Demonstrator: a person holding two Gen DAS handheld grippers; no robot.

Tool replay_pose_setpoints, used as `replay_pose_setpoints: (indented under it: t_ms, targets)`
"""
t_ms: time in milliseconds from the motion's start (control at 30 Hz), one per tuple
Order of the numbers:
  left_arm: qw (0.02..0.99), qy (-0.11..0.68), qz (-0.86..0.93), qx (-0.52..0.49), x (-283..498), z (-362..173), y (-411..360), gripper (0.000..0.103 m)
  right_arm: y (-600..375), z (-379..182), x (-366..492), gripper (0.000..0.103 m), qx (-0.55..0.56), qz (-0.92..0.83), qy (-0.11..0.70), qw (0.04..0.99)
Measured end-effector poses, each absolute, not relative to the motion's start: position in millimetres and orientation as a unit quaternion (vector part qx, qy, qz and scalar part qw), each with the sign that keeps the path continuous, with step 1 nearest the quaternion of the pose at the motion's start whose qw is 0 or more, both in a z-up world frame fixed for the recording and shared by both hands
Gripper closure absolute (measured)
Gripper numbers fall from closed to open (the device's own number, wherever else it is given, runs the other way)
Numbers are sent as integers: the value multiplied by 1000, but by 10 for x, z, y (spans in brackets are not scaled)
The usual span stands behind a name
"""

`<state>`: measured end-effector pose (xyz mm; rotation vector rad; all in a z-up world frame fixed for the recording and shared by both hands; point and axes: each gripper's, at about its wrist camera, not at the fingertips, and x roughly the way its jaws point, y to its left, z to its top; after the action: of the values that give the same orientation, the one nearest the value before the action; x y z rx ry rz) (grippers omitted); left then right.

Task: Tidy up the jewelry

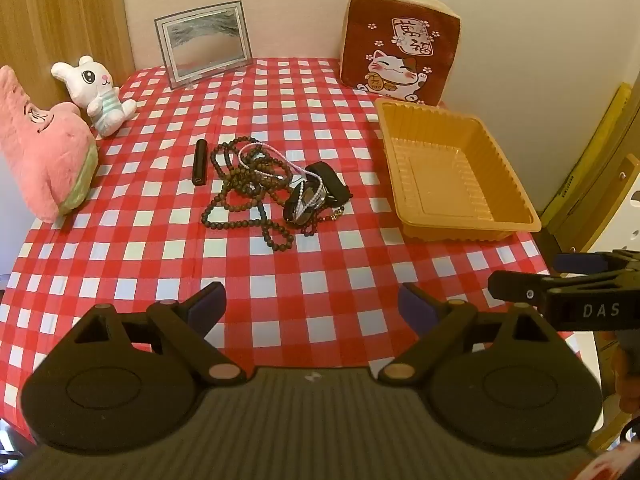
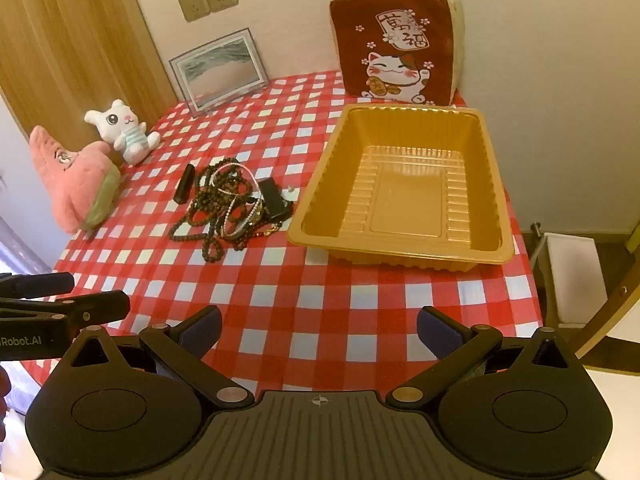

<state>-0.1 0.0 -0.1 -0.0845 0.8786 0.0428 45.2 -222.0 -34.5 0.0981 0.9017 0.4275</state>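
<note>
A tangled heap of jewelry [image 1: 264, 184] lies near the middle of the table [image 1: 320, 272], which is covered in a red-and-white checked cloth. Most of the heap is dark wooden bead strands [image 1: 240, 200], looped over one another; a thin string of pale pearl-like beads [image 1: 276, 160] crosses the top, and a black strap with a watch-like piece [image 1: 320, 192] sits at the heap's right side. A small black cylinder [image 1: 200, 162] lies just left of the heap, apart from it.

To the right of the jewelry stands a yellow plastic tray [image 2: 404, 192] with ribbed walls, nothing visible inside it. Behind the tray, a brown cushion printed with a beckoning cat [image 1: 400, 44] leans on the wall. A framed picture [image 1: 204, 42] stands at the back left, and a white bunny plush [image 1: 98, 94] and a pink plush [image 1: 44, 148] sit along the left edge.

The left tongs [image 1: 312, 306] hover over the near edge of the table, fingers spread wide, holding nothing. The right tongs [image 2: 320, 330] hover beside them, also spread wide and holding nothing, well short of both heap and tray.
</note>
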Motion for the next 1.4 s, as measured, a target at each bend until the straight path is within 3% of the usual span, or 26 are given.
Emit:
replay_pose_setpoints:
  t_ms: [1400]
  targets:
    - [904, 426, 21, -42, 0, 1, 3, 11, -2188, -356, 496, 0, 42, 205, 432, 877]
